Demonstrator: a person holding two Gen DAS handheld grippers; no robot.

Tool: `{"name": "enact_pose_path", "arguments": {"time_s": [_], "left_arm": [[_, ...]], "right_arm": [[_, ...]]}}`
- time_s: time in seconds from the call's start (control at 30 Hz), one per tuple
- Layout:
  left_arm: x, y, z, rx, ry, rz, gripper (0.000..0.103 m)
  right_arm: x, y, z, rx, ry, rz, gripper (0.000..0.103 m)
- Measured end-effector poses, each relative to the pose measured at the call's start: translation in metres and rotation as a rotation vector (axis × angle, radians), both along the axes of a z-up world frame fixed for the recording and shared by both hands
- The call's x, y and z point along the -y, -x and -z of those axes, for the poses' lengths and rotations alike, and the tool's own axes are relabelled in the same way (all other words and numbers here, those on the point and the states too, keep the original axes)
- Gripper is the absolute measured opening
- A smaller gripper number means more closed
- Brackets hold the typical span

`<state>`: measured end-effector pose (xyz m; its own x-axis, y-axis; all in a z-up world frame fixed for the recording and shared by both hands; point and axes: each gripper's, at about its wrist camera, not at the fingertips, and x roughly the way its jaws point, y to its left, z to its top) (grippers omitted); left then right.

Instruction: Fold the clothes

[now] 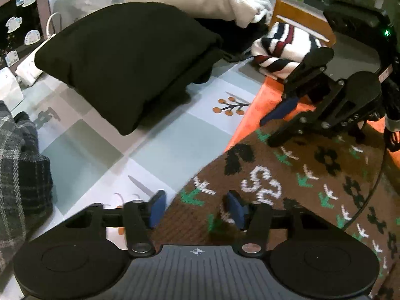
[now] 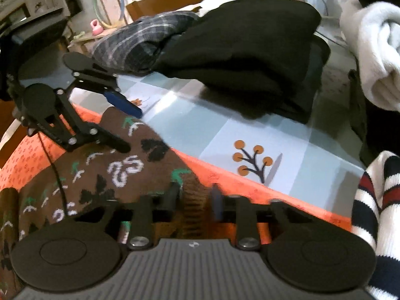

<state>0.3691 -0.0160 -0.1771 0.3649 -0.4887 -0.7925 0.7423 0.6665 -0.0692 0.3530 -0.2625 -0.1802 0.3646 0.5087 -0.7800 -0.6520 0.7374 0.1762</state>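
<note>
Brown knit, patterned with black flowers, green sprigs and white marks, lay spread under both grippers: a sweater (image 1: 287, 175) resting on an orange cloth (image 1: 252, 115) over a pale blue checked table (image 1: 155, 150).

The left gripper (image 1: 197, 206) pointed steeply down at the sweater's near edge. Its blue pads (image 1: 157, 207) stood narrowly apart with the knit edge lying between them, though no pad was plainly pressing the fabric. The right gripper (image 2: 193, 200), seen from its own camera, also had its fingers at a narrow gap over the sweater's edge, just where brown met orange; blur made it impossible to tell whether they pinched cloth.

Ahead of the left gripper sat a folded black garment (image 1: 125, 62), with white fleece (image 1: 212, 2) beyond it and a striped top (image 1: 282, 50) to its right. A plaid garment (image 1: 20, 162) lay to its left.

The sweater looked thick, soft and limp, light enough to lift but likely to sag and drag on the cloth. Good holds would probably be the hem corners or the edge, one per gripper, pinching through the whole knit so it would not slip.
</note>
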Motion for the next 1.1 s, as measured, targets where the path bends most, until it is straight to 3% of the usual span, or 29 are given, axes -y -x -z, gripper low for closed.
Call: {"name": "enact_pose_path", "arguments": {"time_s": [0.03, 0.17, 0.47, 0.67, 0.8, 0.9, 1.1], "left_arm": [[-0.001, 0.004, -0.004, 0.034, 0.007, -0.003, 0.015], [-0.007, 0.024, -0.025, 0.103, 0.033, 0.027, 0.010], [-0.020, 0.099, -0.069, 0.165, 0.019, 0.161, 0.009], [-0.021, 0.152, -0.048, 0.120, -0.066, 0.238, 0.010], [-0.019, 0.167, -0.016, 0.060, -0.113, 0.221, 0.015], [-0.022, 0.172, -0.016, 0.061, -0.091, 0.187, 0.018], [-0.031, 0.174, -0.045, 0.081, 0.009, 0.103, 0.023]], "right_arm": [[-0.001, 0.004, -0.003, 0.020, 0.010, -0.004, 0.019], [0.001, 0.028, -0.025, 0.100, -0.001, 0.014, 0.009], [-0.014, 0.125, -0.070, 0.285, 0.052, -0.077, 0.008], [-0.034, 0.190, -0.056, 0.329, 0.112, -0.157, 0.008], [-0.048, 0.215, -0.025, 0.295, 0.155, -0.199, 0.009], [-0.053, 0.224, -0.011, 0.268, 0.173, -0.212, 0.014], [-0.041, 0.222, -0.045, 0.276, 0.090, -0.143, 0.017]]}}
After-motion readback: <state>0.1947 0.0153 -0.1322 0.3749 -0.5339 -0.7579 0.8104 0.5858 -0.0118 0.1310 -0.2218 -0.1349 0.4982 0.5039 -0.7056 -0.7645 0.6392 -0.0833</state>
